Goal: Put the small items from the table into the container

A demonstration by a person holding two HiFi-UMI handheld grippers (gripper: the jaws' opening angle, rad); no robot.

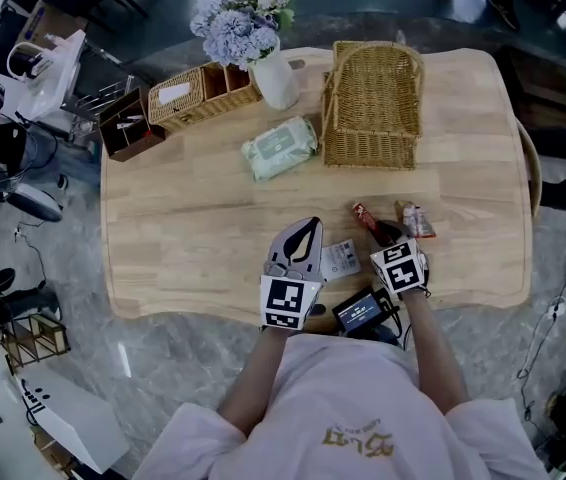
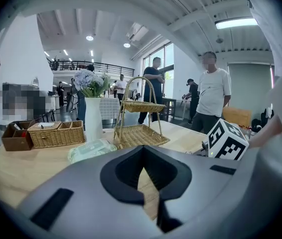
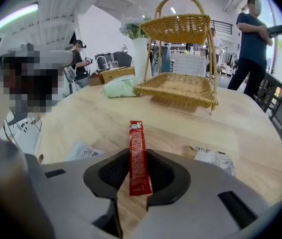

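Note:
A red stick packet (image 3: 137, 153) lies lengthwise between the jaws of my right gripper (image 3: 134, 159), and both jaws close against its sides just above the tabletop. In the head view the right gripper (image 1: 383, 236) sits at the near right of the table, with the red packet (image 1: 363, 213) poking out ahead of it. A second small packet (image 1: 415, 220) lies just to its right and a white sachet (image 1: 340, 259) between the grippers. My left gripper (image 1: 308, 226) rests shut and empty near the front edge. The handled two-tier wicker basket (image 1: 373, 103) stands at the far side.
A pack of wet wipes (image 1: 279, 148), a white vase of flowers (image 1: 275, 78), a compartmented wicker tray (image 1: 203, 93) and a brown box (image 1: 128, 123) stand along the far left. A black device (image 1: 363, 311) hangs at the table's near edge. People stand beyond the table.

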